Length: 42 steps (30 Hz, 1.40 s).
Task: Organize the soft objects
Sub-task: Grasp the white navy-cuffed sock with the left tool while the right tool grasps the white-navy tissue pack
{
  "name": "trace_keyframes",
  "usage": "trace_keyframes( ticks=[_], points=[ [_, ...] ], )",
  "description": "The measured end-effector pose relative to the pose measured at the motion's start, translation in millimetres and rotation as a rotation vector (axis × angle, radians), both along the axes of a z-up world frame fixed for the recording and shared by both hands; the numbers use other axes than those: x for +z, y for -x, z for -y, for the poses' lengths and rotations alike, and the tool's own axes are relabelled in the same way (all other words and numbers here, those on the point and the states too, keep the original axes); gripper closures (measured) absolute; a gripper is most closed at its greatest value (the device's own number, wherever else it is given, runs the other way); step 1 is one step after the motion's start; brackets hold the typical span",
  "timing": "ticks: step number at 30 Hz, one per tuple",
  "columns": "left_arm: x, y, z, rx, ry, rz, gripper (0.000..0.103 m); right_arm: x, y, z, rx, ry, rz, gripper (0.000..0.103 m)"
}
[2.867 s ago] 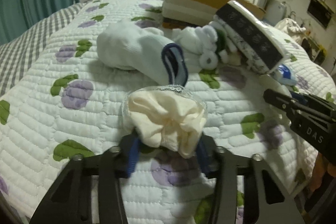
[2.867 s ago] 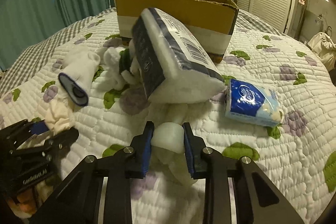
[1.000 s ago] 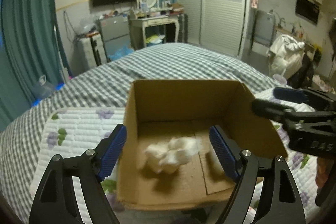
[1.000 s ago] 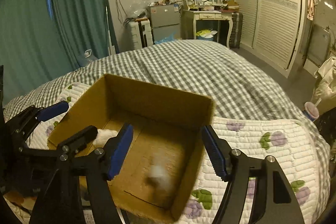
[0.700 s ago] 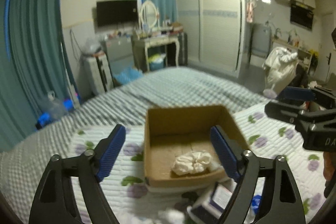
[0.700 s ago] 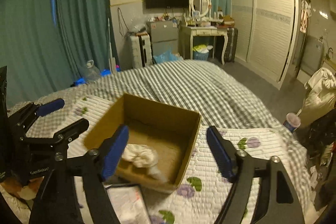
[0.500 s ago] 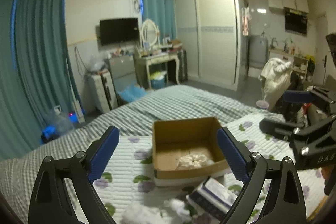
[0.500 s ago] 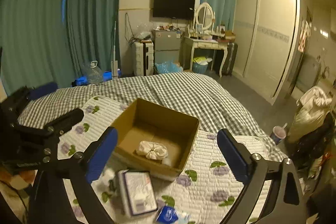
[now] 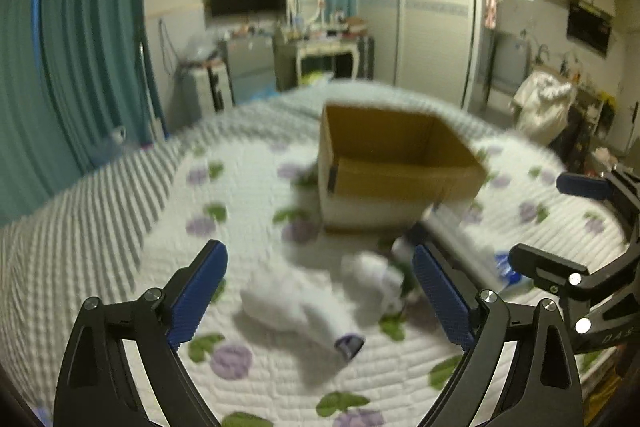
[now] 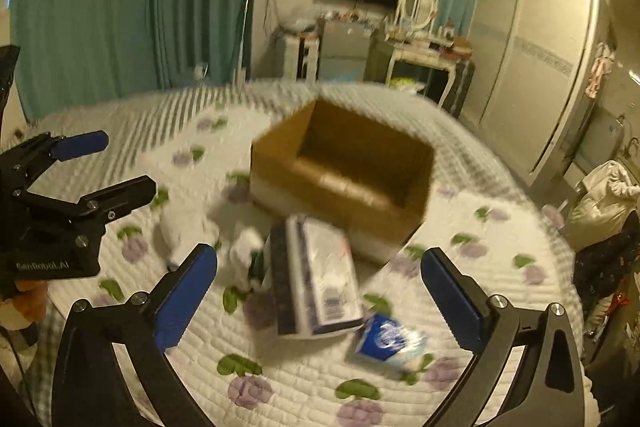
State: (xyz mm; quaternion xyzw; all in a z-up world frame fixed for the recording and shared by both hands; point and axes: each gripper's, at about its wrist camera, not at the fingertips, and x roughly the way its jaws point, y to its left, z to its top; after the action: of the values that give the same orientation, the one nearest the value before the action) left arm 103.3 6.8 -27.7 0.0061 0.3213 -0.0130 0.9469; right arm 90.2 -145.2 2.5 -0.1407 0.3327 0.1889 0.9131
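Both grippers empty, fingers spread wide: left gripper (image 9: 318, 301), right gripper (image 10: 320, 291). Both hover above the quilt (image 10: 296, 379), nothing between the pads.

Frames are smeared, so fine detail is unreliable.

What's left on the quilt, in front of the cardboard box (image 10: 344, 175):
- white sock (image 9: 300, 307) with dark cuff, lying flat, roughly between the left fingers in view
- small white bundle (image 9: 374, 277) just right of it, shape unclear in the blur
- wrapped tissue pack (image 10: 316, 275), leaning, close to the box's near wall
- small blue packet (image 10: 386, 343) just beside the pack, toward the right

Box interior can't be seen from this angle, so can't say what's in it.

Judged step: pick the next item, probably sock on the left, pack or packet on the right.

Risks:
- Sock is limp. A pinch at the edge likely drags or drapes, and it could snag the box rim on the drop.
- Sock and bundle sit near each other; a wide closing could grab both or pinch the quilt.
- Tissue pack is bulky, slick wrap, already tilted. An off-centre grip may let it rotate and slip, or tip it onto the packet.
- The two grippers are near each other; converging on the same pile risks a clash.
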Motion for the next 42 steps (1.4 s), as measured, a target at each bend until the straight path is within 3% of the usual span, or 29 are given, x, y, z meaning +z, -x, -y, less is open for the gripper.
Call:
trace_keyframes(
  ticks=[6, 11, 15, 18, 21, 29, 35, 38, 41, 42],
  points=[
    [-58, -8, -8, 0.006, 0.011, -0.096, 0.007, -78, -22, -16, 0.006, 0.108, -0.078, 0.001],
    [-85, -14, -21, 0.028, 0.031, -0.154, 0.008, -109, -39, -13, -0.043, 0.124, -0.120, 0.001],
    [-97, -24, -27, 0.046, 0.047, -0.185, 0.008, -118, -52, -6, -0.082, 0.120, -0.135, 0.014],
    [-101, -33, -29, 0.037, 0.075, -0.194, 0.008, -118, -57, 4, -0.090, 0.053, -0.161, 0.033],
    [-106, -44, -26, 0.033, 0.048, -0.189, 0.008, -115, -55, 7, -0.098, 0.037, -0.154, 0.042],
    [-116, -50, -23, 0.033, 0.017, -0.193, 0.009, -105, -47, 6, -0.090, 0.004, -0.128, 0.048],
    [-112, -35, -29, 0.008, 0.057, -0.192, 0.028, -96, -35, 8, -0.074, -0.017, -0.116, 0.049],
    [-104, -24, -32, -0.013, 0.104, -0.190, 0.051, -92, -28, 13, -0.065, -0.032, -0.112, 0.050],
    [-96, -15, -29, -0.026, 0.115, -0.186, 0.064, -88, -19, 20, -0.068, -0.046, -0.108, 0.050],
    [-93, -11, -27, -0.031, 0.120, -0.184, 0.075, -85, -16, 22, -0.070, -0.053, -0.105, 0.050]
  ],
)
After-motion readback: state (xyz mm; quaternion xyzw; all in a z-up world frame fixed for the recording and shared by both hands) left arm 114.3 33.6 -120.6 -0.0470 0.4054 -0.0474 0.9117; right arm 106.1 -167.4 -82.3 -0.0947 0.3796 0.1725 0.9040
